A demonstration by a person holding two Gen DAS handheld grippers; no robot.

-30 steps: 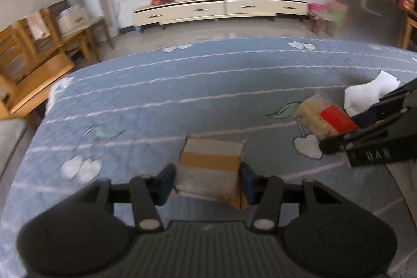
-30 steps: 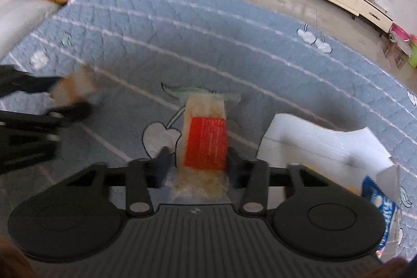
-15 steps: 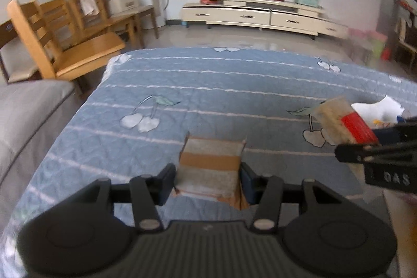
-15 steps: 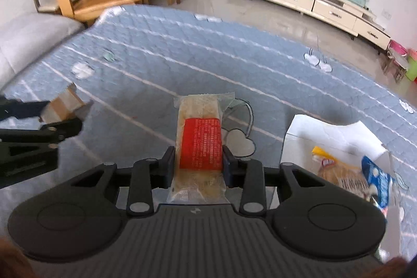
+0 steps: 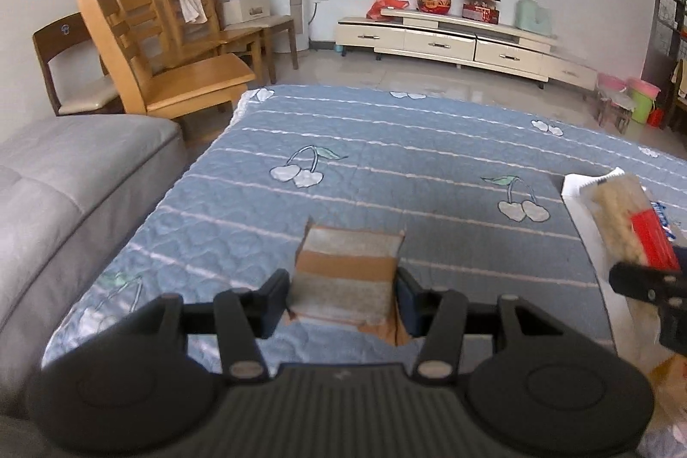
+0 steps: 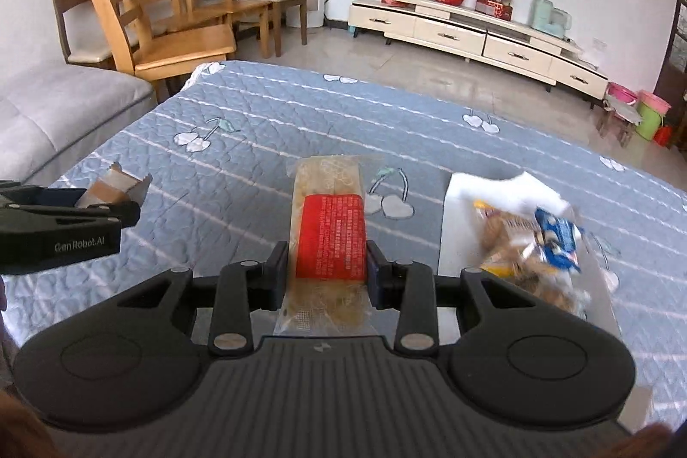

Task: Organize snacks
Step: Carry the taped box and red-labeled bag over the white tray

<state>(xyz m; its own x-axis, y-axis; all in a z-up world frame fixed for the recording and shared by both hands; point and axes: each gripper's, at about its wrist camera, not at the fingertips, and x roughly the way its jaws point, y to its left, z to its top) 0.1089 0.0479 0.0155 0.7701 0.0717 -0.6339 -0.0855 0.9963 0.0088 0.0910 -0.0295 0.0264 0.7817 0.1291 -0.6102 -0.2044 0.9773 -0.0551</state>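
My left gripper (image 5: 341, 297) is shut on a small snack packet with a brown band (image 5: 345, 277), held above the blue cherry-print quilt (image 5: 386, 157). That packet (image 6: 113, 187) also shows at the left of the right wrist view, in the left gripper (image 6: 86, 209). My right gripper (image 6: 328, 273) is shut on a long clear packet with a red label (image 6: 330, 230); the same red-label packet (image 5: 631, 226) appears at the right edge of the left wrist view. A white box (image 6: 463, 209) to the right holds several snack packets (image 6: 528, 243).
A grey sofa (image 5: 64, 192) borders the quilt on the left. Wooden chairs (image 5: 171, 63) stand beyond its far left corner. A low cream cabinet (image 5: 463, 41) runs along the back wall, with plastic buckets (image 6: 648, 114) at the right.
Both grippers rose and drew back with their packets still held. The views now take in more of the quilt, the sofa and the chairs. The white box shows more of its contents.
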